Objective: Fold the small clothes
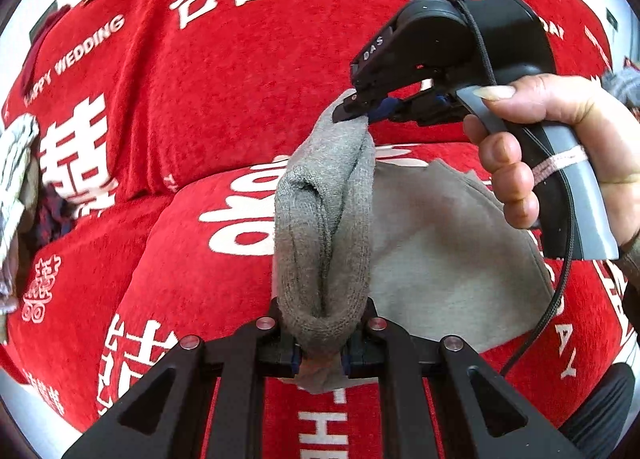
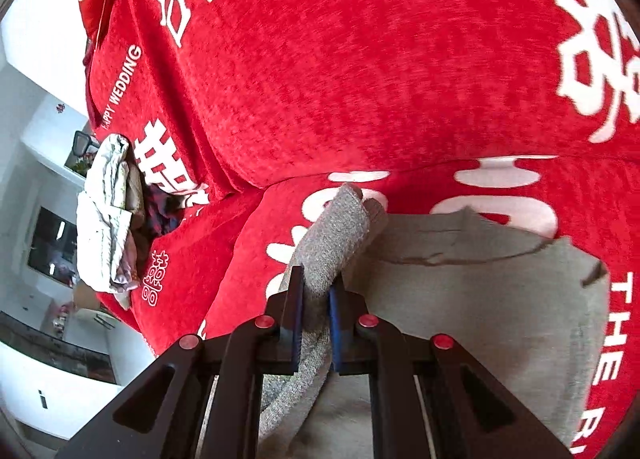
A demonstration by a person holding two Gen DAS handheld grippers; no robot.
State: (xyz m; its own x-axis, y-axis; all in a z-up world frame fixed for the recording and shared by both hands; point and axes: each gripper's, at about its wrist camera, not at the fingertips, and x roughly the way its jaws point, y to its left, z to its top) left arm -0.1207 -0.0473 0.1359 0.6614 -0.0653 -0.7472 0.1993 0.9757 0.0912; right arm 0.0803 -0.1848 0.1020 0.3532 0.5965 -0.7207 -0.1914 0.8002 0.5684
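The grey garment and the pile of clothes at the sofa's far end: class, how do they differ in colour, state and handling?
The grey garment is one plain colour; the pile of clothes mixes white, tan and dark checked cloth. The garment is lifted by one edge, stretched between the left gripper and the right gripper, both shut on it; the pile lies crumpled and untouched. Both are on the red sofa cover.
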